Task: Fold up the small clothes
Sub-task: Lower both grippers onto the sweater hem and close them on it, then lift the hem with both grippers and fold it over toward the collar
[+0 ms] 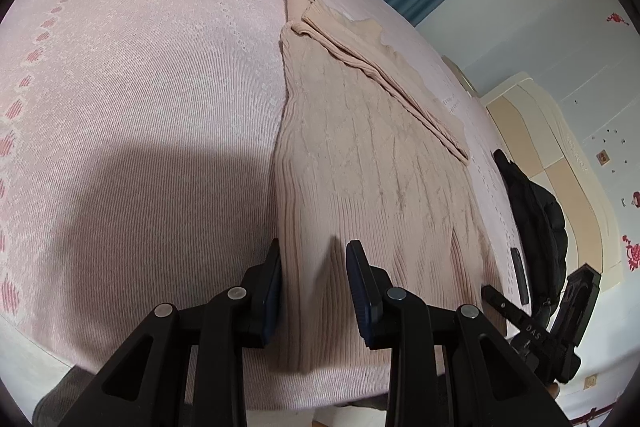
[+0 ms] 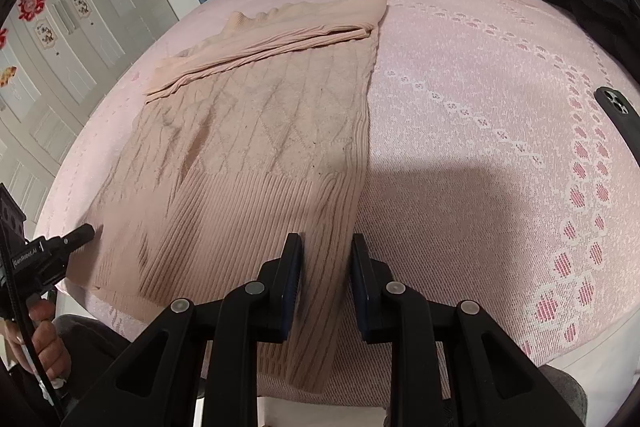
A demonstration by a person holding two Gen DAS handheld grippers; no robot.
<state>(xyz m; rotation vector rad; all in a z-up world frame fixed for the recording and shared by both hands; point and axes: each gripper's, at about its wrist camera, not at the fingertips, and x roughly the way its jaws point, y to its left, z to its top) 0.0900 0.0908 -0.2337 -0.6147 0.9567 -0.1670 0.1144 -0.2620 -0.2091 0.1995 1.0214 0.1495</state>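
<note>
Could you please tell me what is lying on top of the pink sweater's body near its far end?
A folded sleeve lies across the sweater, which rests on the pink bedspread. Whatever lies beneath the sweater is covered.

1. The sweater [image 2: 256, 131] lies flat on the bed [image 2: 460, 87], its hem at the near edge.
2. The left tool [image 1: 314, 259] sits at the hem's left corner, the right tool [image 2: 326, 251] at its right corner.
3. A phone [image 2: 618, 115] and a jacket [image 2: 592, 11] lie on the bed right of the sweater, well apart from it.
</note>
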